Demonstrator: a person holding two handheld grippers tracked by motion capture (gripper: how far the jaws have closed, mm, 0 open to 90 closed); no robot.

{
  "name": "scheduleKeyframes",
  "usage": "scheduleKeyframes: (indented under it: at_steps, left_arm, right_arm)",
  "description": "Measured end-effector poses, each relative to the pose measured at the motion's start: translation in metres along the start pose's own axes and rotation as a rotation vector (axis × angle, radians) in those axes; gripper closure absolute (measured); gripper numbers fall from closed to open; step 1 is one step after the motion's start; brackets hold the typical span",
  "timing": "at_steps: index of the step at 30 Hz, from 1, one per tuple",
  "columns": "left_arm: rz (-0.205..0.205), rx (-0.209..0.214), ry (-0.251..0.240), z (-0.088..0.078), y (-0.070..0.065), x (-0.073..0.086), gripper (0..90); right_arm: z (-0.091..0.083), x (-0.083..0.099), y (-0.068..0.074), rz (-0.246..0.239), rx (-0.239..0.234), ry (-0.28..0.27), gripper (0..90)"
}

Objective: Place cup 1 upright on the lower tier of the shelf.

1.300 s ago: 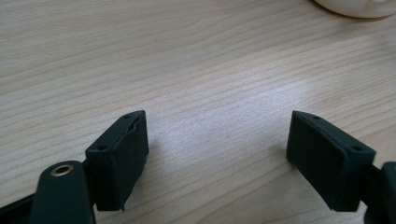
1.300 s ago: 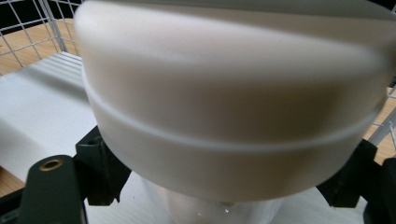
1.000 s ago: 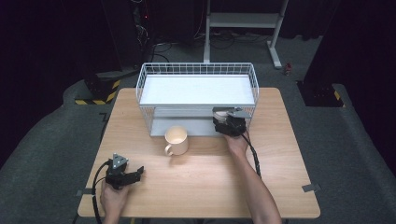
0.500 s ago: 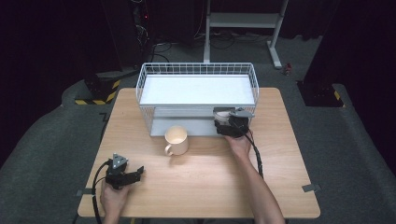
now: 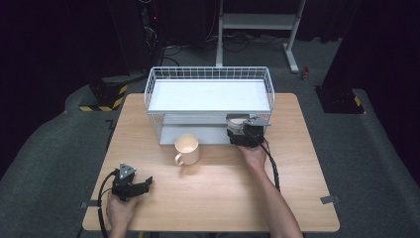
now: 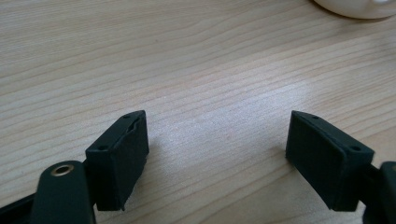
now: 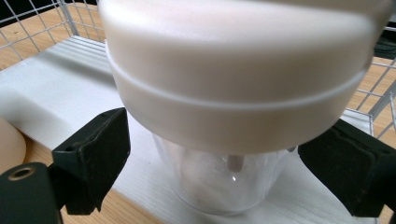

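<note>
We note a wooden worktop (image 5: pixel 213 198) with a white wire rack (image 5: pixel 208 101) standing along its far edge, two white shelves inside. A cream mug (image 5: pixel 187 148) stands just in front of the rack's lower shelf, near the worktop's middle, handle toward the near-left corner. The right gripper (image 5: pixel 243 133) sits at the rack's front right, at the lower shelf's edge. In the right gripper view its fingers (image 7: pixel 93 156) are spread on either side of a clear jar with a wide white lid (image 7: pixel 238 88); the jar's base rests on the shelf's front edge, and we cannot tell whether the pads touch the glass. The left gripper (image 5: pixel 130 184) rests near the near-left corner, its fingers (image 6: pixel 120 156) held wide apart over bare wood, nothing between them.
</note>
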State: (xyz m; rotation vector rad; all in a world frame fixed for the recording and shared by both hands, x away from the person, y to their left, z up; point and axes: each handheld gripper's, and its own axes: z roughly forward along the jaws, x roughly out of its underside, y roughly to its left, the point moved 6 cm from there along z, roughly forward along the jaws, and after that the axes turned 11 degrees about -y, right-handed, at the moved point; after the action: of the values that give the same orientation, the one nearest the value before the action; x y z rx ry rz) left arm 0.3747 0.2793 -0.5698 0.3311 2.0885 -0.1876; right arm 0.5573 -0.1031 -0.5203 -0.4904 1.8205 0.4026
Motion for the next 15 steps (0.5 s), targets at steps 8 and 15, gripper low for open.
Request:
scheduleKeyframes:
  at_steps: [8,15]
  left_arm:
    - [0.000,0.000,0.000,0.0000,0.0000,0.0000,21.6]
    - [0.000,0.000,0.000,-0.0001,0.0000,0.0000,21.6]
  right_arm:
    - [-0.0042,0.0005,0.0019,0.000,0.007,0.012,9.3]
    - [-0.0078,0.0020,0.0047,-0.004,0.011,0.018,9.4]
